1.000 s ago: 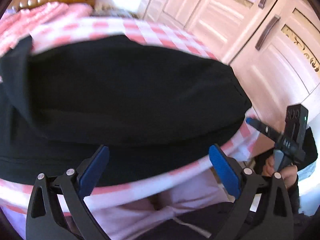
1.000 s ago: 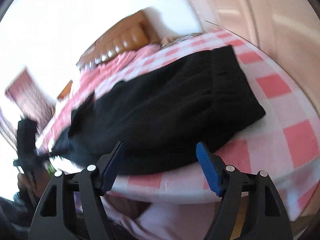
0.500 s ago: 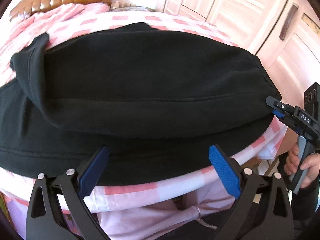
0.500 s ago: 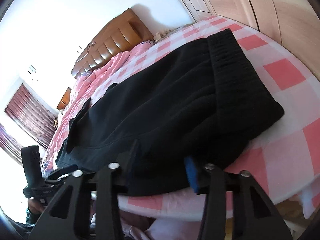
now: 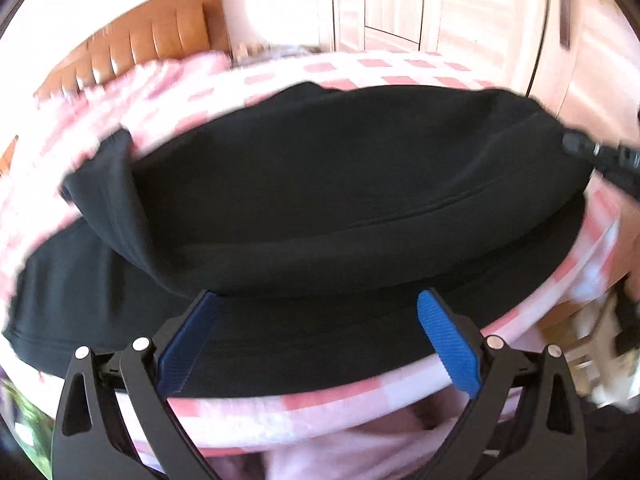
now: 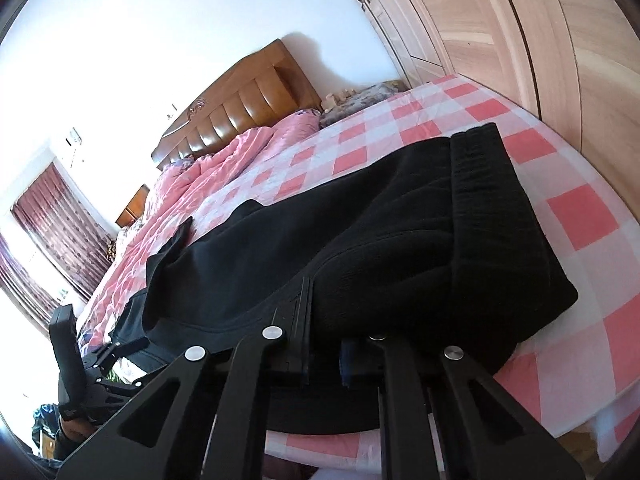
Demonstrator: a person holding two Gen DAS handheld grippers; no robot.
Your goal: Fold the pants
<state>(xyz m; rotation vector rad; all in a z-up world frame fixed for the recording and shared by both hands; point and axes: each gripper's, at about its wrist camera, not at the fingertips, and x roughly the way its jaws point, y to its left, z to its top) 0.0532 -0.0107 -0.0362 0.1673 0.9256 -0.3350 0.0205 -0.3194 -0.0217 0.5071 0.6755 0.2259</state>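
1. My right tongs [image 6: 324, 344] are closing on the near waist edge of the black pants [image 6: 360, 240]; left tongs [image 5: 316, 344] are apart, empty.
2. Pants lie on the checked bed [image 6: 580, 216], long axis L–R, waistband right.
3. Judging: legs stacked; crosswise folds remain.
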